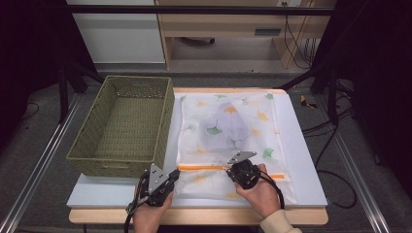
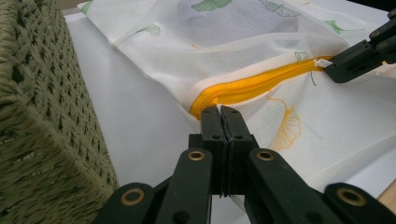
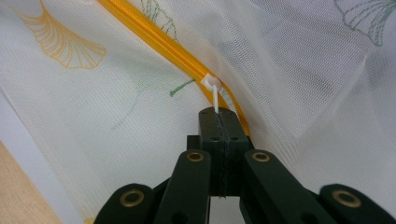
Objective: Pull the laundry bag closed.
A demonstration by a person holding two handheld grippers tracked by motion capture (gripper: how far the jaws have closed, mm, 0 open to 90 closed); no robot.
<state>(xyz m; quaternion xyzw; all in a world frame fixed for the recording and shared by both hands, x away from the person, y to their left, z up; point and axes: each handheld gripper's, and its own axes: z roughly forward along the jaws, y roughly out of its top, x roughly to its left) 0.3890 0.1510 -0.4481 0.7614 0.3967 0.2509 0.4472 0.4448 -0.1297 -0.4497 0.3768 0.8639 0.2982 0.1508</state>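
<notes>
A white mesh bag (image 1: 228, 126) printed with green and orange leaves lies flat on the white board, with something greyish inside it. An orange zipper (image 1: 204, 167) runs across its near end. My left gripper (image 1: 175, 175) is shut on the bag's fabric at the left end of the zipper (image 2: 252, 86), its tips (image 2: 219, 109) pinching the edge. My right gripper (image 1: 232, 170) is shut on the white zipper pull (image 3: 212, 86), whose tab goes in between the closed tips (image 3: 218, 112). The right gripper's tips (image 2: 329, 70) show at the far right of the left gripper view.
A green woven basket (image 1: 87, 145) stands on the left, close beside the bag; its wall (image 2: 37, 116) rises just left of my left gripper. The white board (image 1: 301, 160) rests on a wooden table, with the near edge right under the hands.
</notes>
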